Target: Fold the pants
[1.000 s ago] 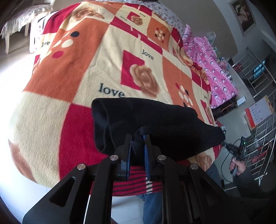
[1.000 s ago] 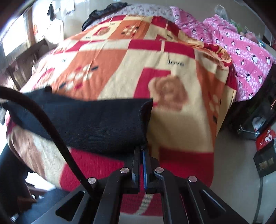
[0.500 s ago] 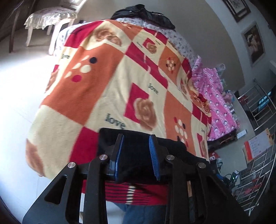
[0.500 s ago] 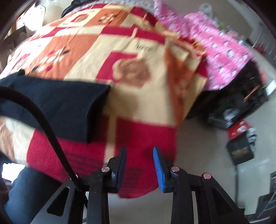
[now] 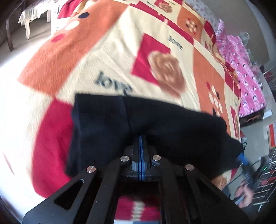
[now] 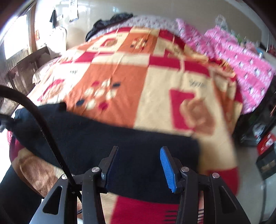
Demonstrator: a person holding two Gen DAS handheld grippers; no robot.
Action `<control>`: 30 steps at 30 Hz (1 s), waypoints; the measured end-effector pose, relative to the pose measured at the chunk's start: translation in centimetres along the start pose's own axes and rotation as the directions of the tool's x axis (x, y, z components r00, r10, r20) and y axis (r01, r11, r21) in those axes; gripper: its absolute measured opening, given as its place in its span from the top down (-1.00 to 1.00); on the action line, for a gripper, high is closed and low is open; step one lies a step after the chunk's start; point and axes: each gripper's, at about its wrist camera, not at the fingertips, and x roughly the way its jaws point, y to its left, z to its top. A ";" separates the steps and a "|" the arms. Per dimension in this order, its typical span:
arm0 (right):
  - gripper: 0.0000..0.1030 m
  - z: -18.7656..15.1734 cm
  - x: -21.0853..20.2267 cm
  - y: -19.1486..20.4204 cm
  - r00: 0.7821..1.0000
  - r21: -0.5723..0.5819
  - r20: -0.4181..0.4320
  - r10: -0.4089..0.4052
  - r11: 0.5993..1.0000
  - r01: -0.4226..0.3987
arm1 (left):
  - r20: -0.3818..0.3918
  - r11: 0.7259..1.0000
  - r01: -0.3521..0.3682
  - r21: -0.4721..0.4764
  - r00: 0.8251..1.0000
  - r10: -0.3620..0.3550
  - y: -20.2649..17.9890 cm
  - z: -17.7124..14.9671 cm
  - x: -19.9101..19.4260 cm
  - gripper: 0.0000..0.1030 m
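Observation:
Black pants point(image 5: 172, 124) lie folded in a long strip across the near edge of a bed under a red, orange and cream blanket point(image 5: 120, 51). My left gripper point(image 5: 140, 137) is shut, its blue pads pressed together, with the tips over the near edge of the pants; I see no cloth between the pads. In the right wrist view the pants point(image 6: 103, 137) run from the left edge to under my right gripper point(image 6: 138, 148). Its jaws are opening and stand wide above the pants' right end, the pads clear of the cloth.
A pink quilt point(image 6: 232, 51) lies along the bed's right side. Dark clothes point(image 6: 110, 22) sit at the far end. A black cable point(image 6: 43, 129) crosses the right wrist view. A white chair point(image 5: 34, 13) stands far left, and the person's hand point(image 5: 245, 194) is by a metal rack.
Both grippers let go of the pants, which now lie flat on the blanket. The left opened, then shut again and moved closer. The right opened wide and swung back over the pants' end.

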 end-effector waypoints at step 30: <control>-0.22 -2.3 0.8 0.2 0.995 0.055 0.095 0.008 0.998 -0.013 | 0.105 0.997 -0.015 0.075 0.994 0.007 -0.5 -6.4 -2.5 0.95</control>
